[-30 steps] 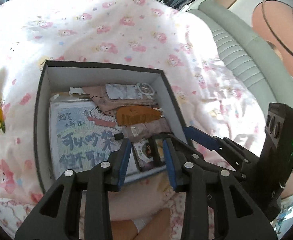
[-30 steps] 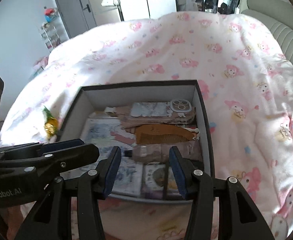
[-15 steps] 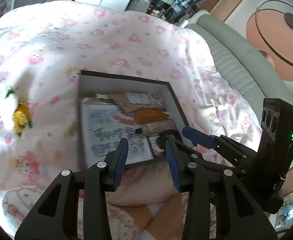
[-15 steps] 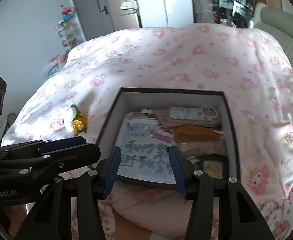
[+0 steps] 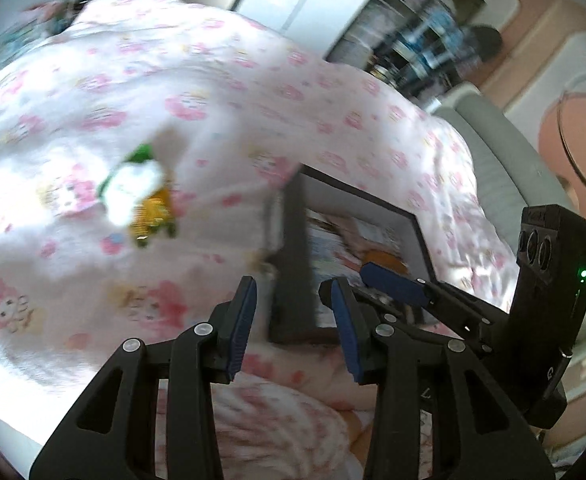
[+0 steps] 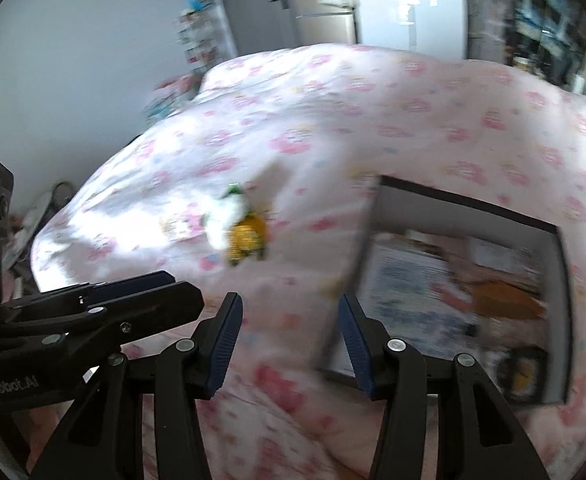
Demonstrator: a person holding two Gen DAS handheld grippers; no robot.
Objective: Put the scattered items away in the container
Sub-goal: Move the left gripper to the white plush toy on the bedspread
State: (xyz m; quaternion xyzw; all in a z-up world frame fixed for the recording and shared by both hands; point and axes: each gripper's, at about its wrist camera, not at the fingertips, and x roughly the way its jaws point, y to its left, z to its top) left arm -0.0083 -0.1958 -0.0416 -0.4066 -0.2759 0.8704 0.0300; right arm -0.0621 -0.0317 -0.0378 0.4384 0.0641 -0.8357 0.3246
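Quilt (image 5: 221,92): soft cloth, matt, white with a pink cartoon print, lying in loose folds over the bed.
Box (image 6: 557,308): stiff card, dark matt outside, pale matt inner walls.
Sheet in the box (image 6: 409,280): printed paper, flat; blurred.
Comb (image 6: 501,300): looks like orange-brown wood; blurred.
Small toy (image 5: 141,196): white part looks fluffy, the yellow part shiny like foil, with green bits; too blurred to name the stuff surely.
Left gripper (image 5: 293,320): black matt plastic arms, ribbed blue pads (image 5: 243,322) on the jaws, bright metal screw heads.
Right gripper (image 6: 285,344): the same black plastic, ribbed blue pads (image 6: 223,344), metal screws.
Headboard (image 5: 505,168): grey padded upholstery, smooth, slight sheen.
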